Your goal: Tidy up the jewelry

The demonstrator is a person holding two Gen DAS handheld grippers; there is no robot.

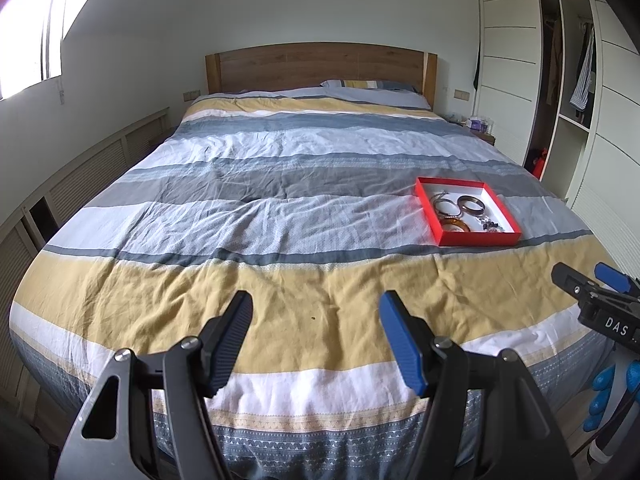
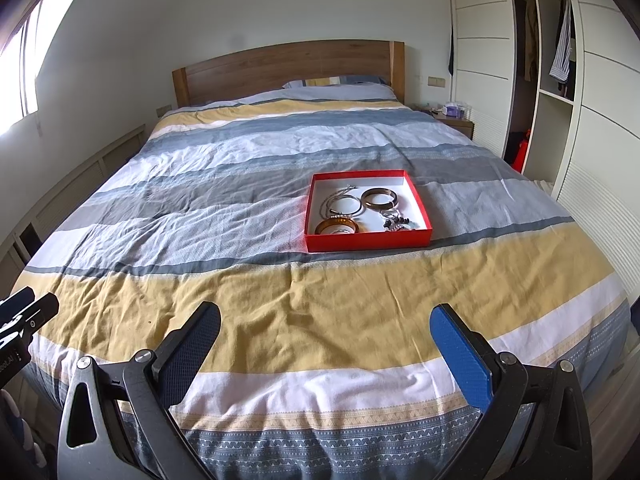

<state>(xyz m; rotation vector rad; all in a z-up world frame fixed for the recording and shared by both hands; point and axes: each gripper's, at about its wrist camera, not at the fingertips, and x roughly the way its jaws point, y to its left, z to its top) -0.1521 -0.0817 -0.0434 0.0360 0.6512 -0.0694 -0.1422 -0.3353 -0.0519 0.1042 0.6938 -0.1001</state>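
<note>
Striped bedding in grey, white and mustard covers the bed (image 2: 240, 184) before me. My left gripper (image 1: 316, 340) hangs over its near edge with fingers spread, holding nothing; my right gripper (image 2: 326, 344) likewise. Further right, a red tray (image 2: 368, 240) already gathers bangles (image 2: 379, 198) and chains, keeping them off the folds.

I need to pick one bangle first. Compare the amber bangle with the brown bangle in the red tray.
The amber bangle is translucent orange; the brown bangle is darker and opaque-looking. The amber bangle lies at the near edge of the red tray; the brown bangle sits farther back and to the right. The brown bangle lies nearer the loose beads. Both lie flat, untouched, similar in size.
</note>
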